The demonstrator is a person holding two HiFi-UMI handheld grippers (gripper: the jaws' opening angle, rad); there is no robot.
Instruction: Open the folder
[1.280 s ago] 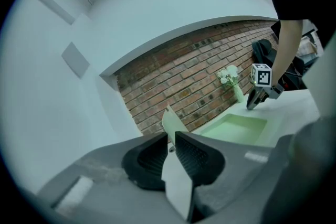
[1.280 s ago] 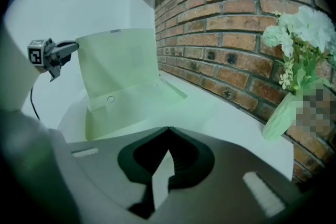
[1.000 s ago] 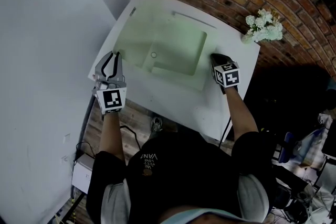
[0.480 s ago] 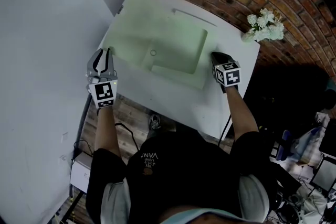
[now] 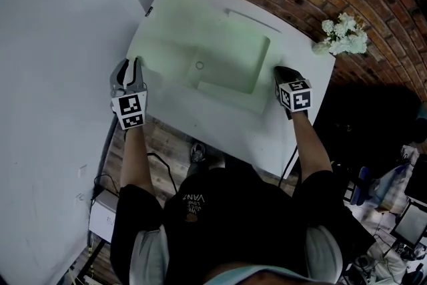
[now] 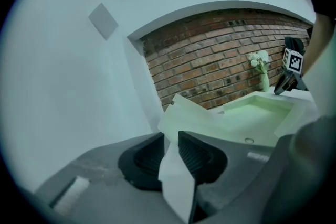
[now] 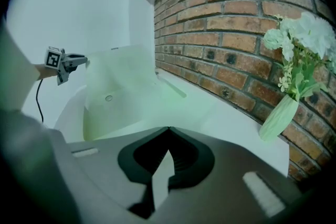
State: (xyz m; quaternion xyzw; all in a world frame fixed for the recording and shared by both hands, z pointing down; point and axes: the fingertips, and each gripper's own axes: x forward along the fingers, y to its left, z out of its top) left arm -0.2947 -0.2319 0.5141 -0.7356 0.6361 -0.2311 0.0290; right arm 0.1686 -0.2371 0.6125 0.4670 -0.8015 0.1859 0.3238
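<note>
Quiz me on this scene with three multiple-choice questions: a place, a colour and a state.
1. Where does the vase of flowers stand? A, on the table's far right corner. B, on the floor. C, on a chair.
2. What colour is the folder? A, red. B, pale green. C, black.
3. What is the right gripper doing? A, standing wide open. B, holding the vase. C, clamping the folder's edge.
Answers: 1 A, the head view shows it on that corner; 2 B, its sheets look light green; 3 C, its view shows jaws closed on a sheet.
</note>
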